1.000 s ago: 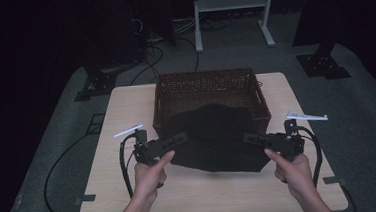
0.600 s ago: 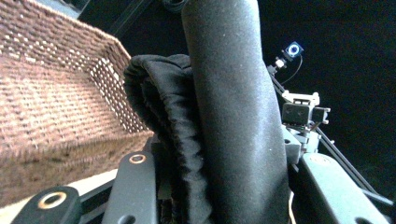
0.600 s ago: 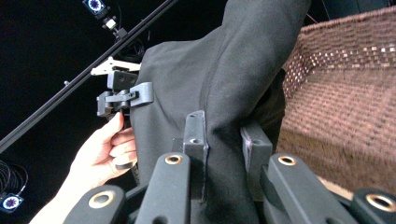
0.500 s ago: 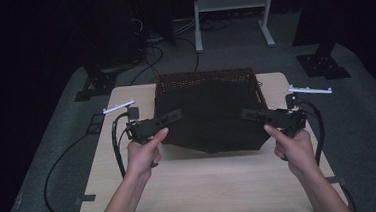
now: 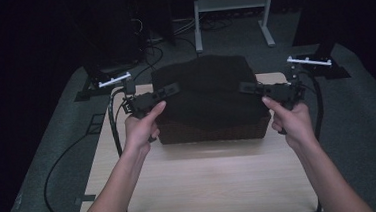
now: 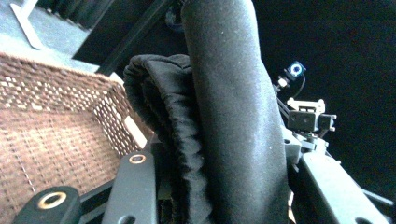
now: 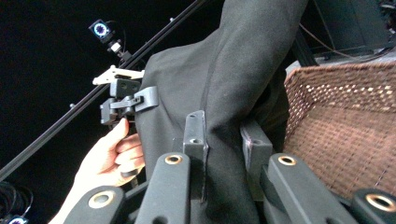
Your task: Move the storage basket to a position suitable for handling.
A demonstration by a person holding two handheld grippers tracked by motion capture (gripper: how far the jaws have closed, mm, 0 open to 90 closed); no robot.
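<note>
A folded black cloth [image 5: 205, 90] hangs stretched between my two grippers, lifted above a brown wicker basket [image 5: 213, 131] on the wooden table [image 5: 206, 180]. My left gripper [image 5: 175, 89] is shut on the cloth's left edge. My right gripper [image 5: 243, 87] is shut on its right edge. In the left gripper view a thick fold of the cloth [image 6: 224, 121] fills the space between the jaws, with the basket [image 6: 51, 135] below left. The right gripper view has the cloth [image 7: 219, 93] pinched between the jaws and the basket [image 7: 345, 126] at the right.
A white metal stand [image 5: 231, 5] rises behind the table on the grey floor. Cables [image 5: 74, 159] trail off the table's left side. Dark stands [image 5: 106, 76] sit at both rear corners. The front half of the tabletop is bare wood.
Both grippers have risen and moved away from me with the cloth. The cloth has left the tabletop and now hangs over the basket, hiding its opening.
</note>
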